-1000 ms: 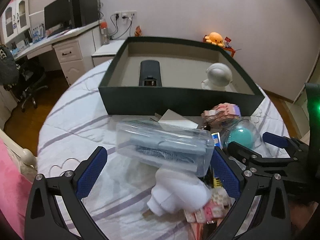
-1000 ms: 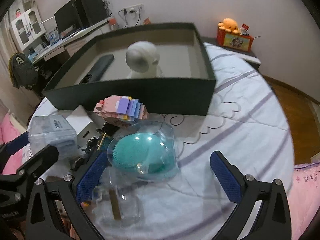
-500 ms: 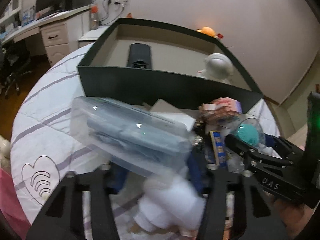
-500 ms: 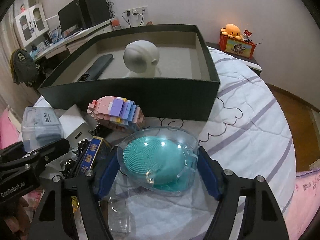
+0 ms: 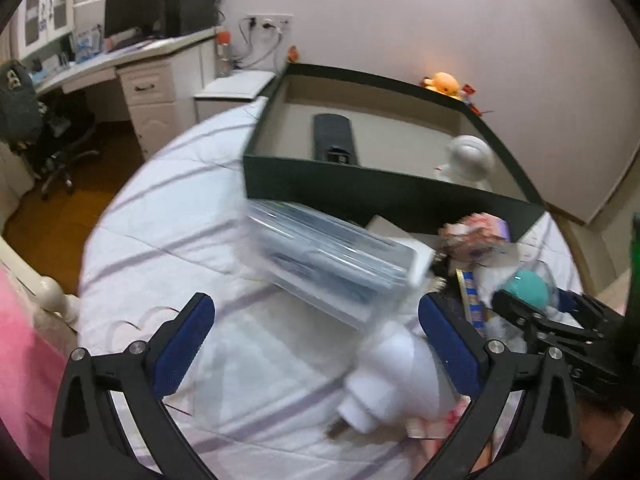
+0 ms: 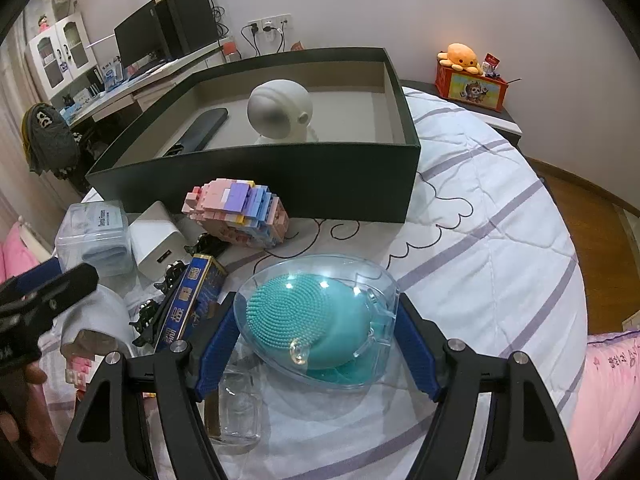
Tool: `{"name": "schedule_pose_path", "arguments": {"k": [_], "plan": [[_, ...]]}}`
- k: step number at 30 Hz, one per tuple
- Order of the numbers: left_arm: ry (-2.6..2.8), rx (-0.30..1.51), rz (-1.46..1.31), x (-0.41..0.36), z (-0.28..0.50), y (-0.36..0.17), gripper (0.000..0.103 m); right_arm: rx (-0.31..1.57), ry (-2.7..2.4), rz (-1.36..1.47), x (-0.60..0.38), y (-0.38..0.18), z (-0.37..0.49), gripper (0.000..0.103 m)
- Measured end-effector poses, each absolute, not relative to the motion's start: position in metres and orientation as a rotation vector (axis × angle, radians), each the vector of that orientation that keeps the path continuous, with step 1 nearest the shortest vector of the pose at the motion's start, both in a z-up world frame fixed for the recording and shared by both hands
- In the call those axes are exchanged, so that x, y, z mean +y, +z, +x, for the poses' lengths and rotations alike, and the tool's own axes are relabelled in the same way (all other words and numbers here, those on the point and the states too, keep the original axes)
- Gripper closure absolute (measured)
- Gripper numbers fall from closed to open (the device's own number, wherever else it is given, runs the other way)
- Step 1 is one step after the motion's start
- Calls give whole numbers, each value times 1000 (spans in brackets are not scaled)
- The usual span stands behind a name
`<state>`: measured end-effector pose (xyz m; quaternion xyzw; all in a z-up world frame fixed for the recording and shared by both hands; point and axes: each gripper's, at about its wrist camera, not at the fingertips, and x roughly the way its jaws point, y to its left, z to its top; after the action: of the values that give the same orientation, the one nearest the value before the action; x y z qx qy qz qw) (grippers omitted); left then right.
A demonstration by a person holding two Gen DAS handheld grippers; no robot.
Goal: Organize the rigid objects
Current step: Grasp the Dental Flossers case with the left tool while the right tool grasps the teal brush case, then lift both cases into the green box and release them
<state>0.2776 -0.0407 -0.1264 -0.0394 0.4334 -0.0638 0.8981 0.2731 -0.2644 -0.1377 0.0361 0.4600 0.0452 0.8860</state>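
My left gripper (image 5: pixel 316 308) has its jaws opening wide. A clear plastic box (image 5: pixel 332 264) of blue-grey items lies blurred just ahead of the blue pads (image 5: pixel 180 344), untouched by them, and a white bottle-like thing (image 5: pixel 396 384) lies under the right pad. My right gripper (image 6: pixel 316 312) is shut on a clear domed case (image 6: pixel 320 320) with a teal bristle brush inside, pads pressed on both sides. The dark green box (image 6: pixel 280 176) behind holds a black remote (image 6: pixel 204 126) and a white round-headed figure (image 6: pixel 280 110).
On the striped white bedcover sit a pastel brick model (image 6: pixel 240 212), a white adapter (image 6: pixel 154 240), a blue-and-gold pack (image 6: pixel 192 296), black clips (image 6: pixel 168 276) and a small glass bottle (image 6: pixel 240 412). A desk with a monitor (image 5: pixel 136 12) stands far left.
The left jaws closed on the clear plastic box half a second ago and now stand wide apart, the box free ahead of them. The right jaws closed on the teal brush case and stayed.
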Motion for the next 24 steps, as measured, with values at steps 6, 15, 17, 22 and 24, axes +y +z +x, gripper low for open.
{"name": "schedule_pose_path", "arguments": {"k": [6,15,17,22,24], "plan": [[-147,852,0,-47,296,-124,0,959,93,74,-263,-139,273,28],[-199,868,31,-46,328,-137,1,968,77,62,-259,-140,278,28],[-214,861,1,-41,326,-141,1,969,75,59,-259,-141,278,28],[-214,871,32,-41,322,-139,1,976,73,59,-259,-140,277,28],[-213,890,33,-39,325,-139,0,977,74,58,-257,-140,275,28]]}}
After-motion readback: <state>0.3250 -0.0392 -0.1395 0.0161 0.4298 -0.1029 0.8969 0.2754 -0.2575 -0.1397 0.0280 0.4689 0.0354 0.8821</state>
